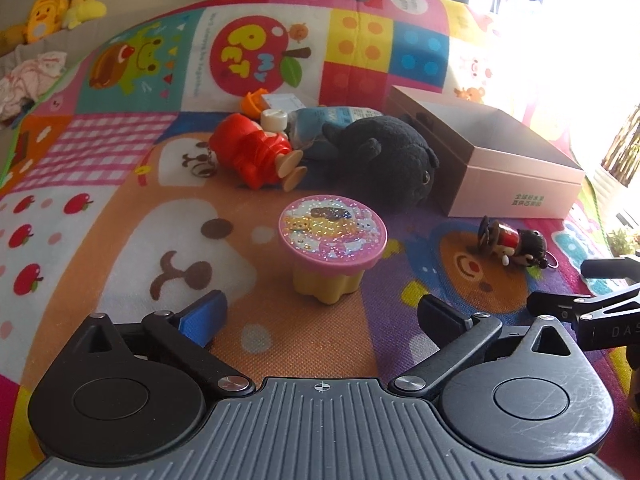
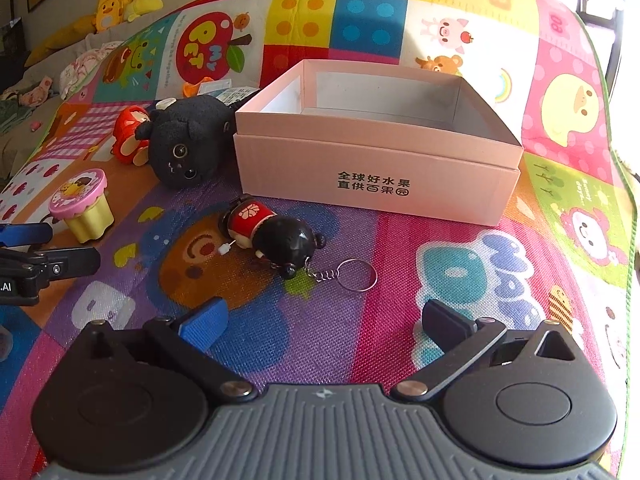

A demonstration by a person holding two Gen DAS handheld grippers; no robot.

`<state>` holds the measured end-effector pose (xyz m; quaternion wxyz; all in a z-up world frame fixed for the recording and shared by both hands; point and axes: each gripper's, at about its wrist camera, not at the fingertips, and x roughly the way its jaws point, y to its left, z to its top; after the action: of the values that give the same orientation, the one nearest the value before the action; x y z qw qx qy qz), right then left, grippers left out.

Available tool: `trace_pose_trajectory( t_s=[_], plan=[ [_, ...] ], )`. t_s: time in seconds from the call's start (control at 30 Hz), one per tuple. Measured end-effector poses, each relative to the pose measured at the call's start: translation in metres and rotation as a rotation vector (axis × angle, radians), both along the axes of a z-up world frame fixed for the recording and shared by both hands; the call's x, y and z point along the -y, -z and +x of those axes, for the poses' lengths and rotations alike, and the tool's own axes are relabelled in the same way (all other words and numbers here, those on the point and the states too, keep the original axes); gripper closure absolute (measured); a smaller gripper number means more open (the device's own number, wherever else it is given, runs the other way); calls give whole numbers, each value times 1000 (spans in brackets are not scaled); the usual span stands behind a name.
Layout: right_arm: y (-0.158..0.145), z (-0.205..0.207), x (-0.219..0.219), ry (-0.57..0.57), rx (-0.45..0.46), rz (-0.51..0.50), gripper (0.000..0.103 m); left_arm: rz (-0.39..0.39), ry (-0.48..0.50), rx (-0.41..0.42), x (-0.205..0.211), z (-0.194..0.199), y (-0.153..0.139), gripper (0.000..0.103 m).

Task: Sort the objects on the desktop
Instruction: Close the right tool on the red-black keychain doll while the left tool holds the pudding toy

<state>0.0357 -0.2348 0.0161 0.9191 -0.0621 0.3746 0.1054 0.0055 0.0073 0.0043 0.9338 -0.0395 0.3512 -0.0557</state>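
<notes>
A pink-lidded yellow cup toy (image 1: 333, 240) stands on the play mat just ahead of my open, empty left gripper (image 1: 320, 314); it also shows in the right wrist view (image 2: 82, 206). A black-and-red doll keychain (image 2: 272, 236) lies ahead of my open, empty right gripper (image 2: 322, 318), and shows in the left wrist view (image 1: 514, 242). The open pink box (image 2: 376, 160) stands behind it, empty inside. A black plush (image 1: 384, 156) lies against the box's left side. A red figurine (image 1: 256, 152) lies left of the plush.
A blue-labelled bottle (image 1: 320, 120), an orange piece (image 1: 254, 102) and a small white box (image 1: 282, 100) lie behind the plush. The colourful play mat (image 1: 120, 208) covers the surface. Yellow plush toys (image 2: 120, 4) and clothes (image 1: 32, 76) lie beyond its far left edge.
</notes>
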Motion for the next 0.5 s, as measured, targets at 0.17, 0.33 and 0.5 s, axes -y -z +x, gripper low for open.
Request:
trace_pose_trajectory(
  t_s=[0.17,0.33,0.5],
  plan=[
    [-7,14,-1,186,145,-189,0,18,57,-23,-2,2,-1,0],
    [-22,0,4,75,116,39,0,29,85,-18,-2,0,0,0],
    [-16,10,-29,-34,131,-19,0,-8,79,-6,-8,-1,-1,0]
  ],
)
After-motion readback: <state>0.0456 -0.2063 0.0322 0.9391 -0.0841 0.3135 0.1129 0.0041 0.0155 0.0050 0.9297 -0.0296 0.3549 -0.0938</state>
